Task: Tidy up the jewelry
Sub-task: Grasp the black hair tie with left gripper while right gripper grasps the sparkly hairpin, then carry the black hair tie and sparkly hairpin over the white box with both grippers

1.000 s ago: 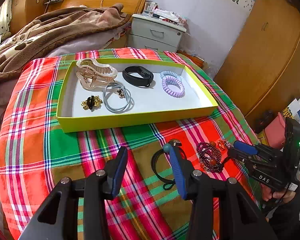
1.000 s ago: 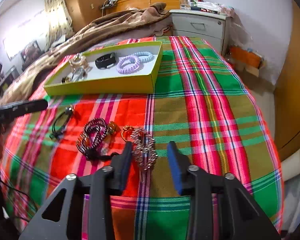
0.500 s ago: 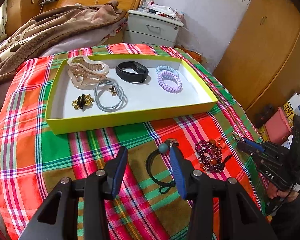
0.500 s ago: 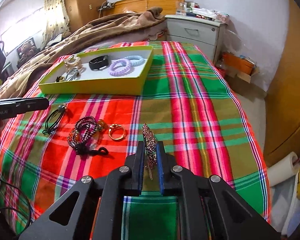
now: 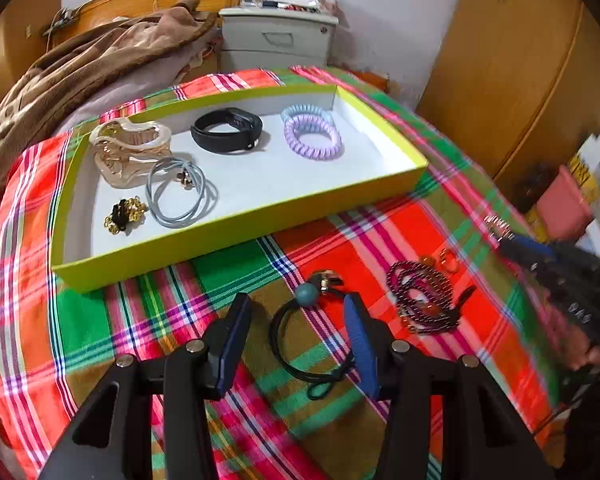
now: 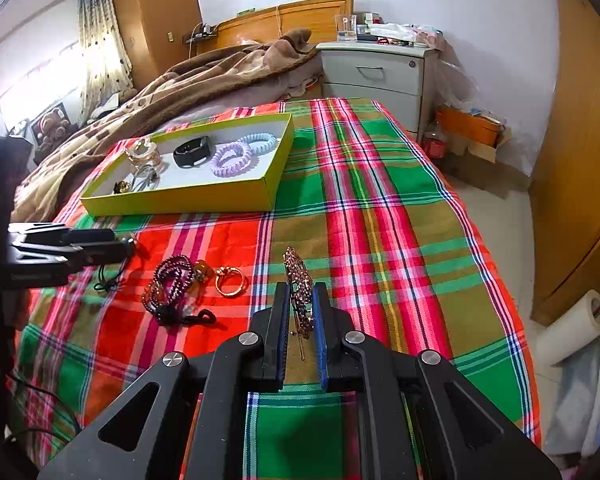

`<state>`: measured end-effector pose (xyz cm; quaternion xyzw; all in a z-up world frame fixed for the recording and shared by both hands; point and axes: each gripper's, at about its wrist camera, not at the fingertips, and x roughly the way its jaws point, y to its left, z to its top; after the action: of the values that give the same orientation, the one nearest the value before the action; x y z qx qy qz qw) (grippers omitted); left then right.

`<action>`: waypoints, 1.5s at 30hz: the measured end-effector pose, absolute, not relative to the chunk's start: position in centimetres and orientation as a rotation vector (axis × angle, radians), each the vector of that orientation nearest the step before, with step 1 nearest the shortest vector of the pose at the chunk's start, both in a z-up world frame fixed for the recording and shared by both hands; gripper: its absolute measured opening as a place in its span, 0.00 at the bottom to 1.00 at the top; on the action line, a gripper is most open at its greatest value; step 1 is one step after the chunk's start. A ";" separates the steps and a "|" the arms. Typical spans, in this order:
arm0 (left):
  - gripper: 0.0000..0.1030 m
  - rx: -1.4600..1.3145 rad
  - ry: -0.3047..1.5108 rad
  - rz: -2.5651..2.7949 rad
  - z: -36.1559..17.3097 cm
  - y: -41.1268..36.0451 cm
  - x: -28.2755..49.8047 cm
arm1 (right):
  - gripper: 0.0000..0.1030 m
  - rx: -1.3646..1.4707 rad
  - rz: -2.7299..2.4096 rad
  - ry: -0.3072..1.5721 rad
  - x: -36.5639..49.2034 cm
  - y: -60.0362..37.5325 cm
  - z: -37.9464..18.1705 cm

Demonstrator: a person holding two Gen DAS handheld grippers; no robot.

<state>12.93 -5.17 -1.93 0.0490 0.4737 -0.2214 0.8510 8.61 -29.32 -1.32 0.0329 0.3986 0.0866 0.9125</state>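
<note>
Lifted off the plaid cloth [image 6: 380, 208], one rhinestone-studded hair clip [image 6: 299, 286] now sits clamped in the right gripper [image 6: 300, 304]. Left gripper [image 5: 296, 330], jaws just widening, straddles one black teal-beaded hair tie [image 5: 300, 344]. Six pieces lie in the yellow-green tray [image 5: 236, 236].

No text, label or number can be read clearly anywhere in either wrist view.

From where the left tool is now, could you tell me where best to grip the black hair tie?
Probably the black hair tie is best taken across its cord loop, just below the teal bead, coming from above. It lies flat on the cloth, and the left tool already straddles it, open.
</note>
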 end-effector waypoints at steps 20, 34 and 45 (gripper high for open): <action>0.21 0.233 0.966 -0.457 -2.3 -7.5 14.3 | 0.11 0.086 0.201 0.809 9.0 -28.9 -1.0; 0.15 0.194 0.953 -0.442 -1.8 -6.7 13.8 | 0.11 0.078 0.200 0.791 9.1 -28.2 -0.3; 0.15 0.149 0.889 -0.437 0.7 -5.4 13.2 | 0.11 0.056 0.214 0.753 9.4 -27.2 1.5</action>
<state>13.24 -5.36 0.66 0.0714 0.4263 -0.2096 0.8771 9.40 -27.22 1.46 0.0274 0.3671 0.1041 0.9239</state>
